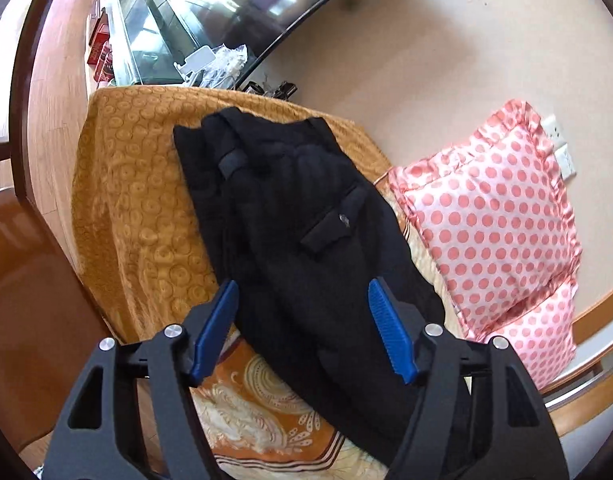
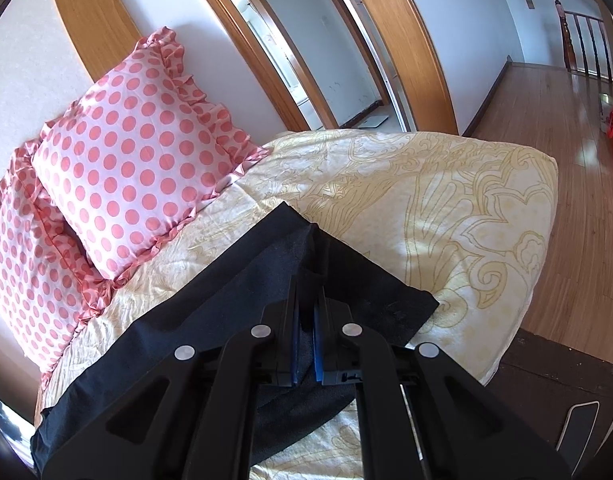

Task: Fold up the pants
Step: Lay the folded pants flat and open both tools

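Black pants [image 1: 290,208] lie lengthwise on the bed, waistband at the far end, a flap pocket with a button facing up. My left gripper [image 1: 302,304] is open, its blue pads on either side of the pants' near part, just above the cloth. In the right wrist view the leg end of the pants [image 2: 242,280] lies on the cream patterned bedspread [image 2: 426,200]. My right gripper [image 2: 306,280] is shut on a raised fold of the pants near the hem.
Two pink polka-dot pillows [image 1: 494,216] [image 2: 126,152] lean on the wall beside the pants. A mustard patterned cover [image 1: 138,184] lies under the waistband end. A glass tank [image 1: 154,28] stands beyond the bed. Wooden floor [image 2: 566,200] lies past the bed's edge.
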The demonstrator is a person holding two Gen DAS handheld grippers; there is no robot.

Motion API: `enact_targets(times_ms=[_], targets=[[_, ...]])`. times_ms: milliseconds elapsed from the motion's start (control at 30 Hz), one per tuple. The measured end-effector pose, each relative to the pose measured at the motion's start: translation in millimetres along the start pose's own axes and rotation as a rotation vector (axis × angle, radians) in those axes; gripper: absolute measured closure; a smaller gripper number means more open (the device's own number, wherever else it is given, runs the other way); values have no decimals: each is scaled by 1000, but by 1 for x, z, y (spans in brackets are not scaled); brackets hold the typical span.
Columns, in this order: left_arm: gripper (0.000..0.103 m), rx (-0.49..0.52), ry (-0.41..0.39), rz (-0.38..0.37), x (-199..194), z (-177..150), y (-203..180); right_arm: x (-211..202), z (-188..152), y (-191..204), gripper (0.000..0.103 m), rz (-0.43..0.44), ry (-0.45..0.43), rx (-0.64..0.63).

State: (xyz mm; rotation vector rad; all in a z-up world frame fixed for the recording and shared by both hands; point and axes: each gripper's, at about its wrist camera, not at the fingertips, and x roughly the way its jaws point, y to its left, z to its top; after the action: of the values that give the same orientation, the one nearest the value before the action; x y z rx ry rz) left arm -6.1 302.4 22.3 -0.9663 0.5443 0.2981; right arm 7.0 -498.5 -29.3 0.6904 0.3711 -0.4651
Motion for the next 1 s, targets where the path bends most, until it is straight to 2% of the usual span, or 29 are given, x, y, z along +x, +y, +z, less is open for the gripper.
enact_targets(times_ms=[100,200,267,300,367,433,567,733,833,900,933,967,1000], targets=[[37,-6,5,-6,4,4,-3,0,-1,2,98,-8,1,-11],[49,-3,11,8,7,5,-2,2,-2,1,98,-15,6,-11],[68,9,14,16,10,5,-4,3,-2,1,98,-28,8,-17],[71,20,16,28,11,4,-5,4,-2,0,98,-34,8,-20],[89,38,4,54,10,4,-5,4,-3,-1,98,-49,10,-25],[95,65,-20,71,6,3,-6,4,-3,-2,98,-58,7,-26],[97,116,-73,98,-6,3,-10,1,-4,-6,98,-70,0,-15],[97,136,-58,137,-2,1,-2,4,-9,-10,98,-89,20,-22],[91,148,-42,153,5,-2,1,7,-14,-8,98,-108,45,-60],[81,166,-54,152,1,-4,-2,4,-15,-7,94,-105,54,-61],[67,178,-61,142,-2,-5,-5,1,-15,-6,92,-104,56,-67],[48,188,-74,152,-5,-6,-7,-4,-16,-4,80,-110,50,-79],[40,200,-100,185,-10,-8,-10,-10,-16,-2,61,-126,33,-99]])
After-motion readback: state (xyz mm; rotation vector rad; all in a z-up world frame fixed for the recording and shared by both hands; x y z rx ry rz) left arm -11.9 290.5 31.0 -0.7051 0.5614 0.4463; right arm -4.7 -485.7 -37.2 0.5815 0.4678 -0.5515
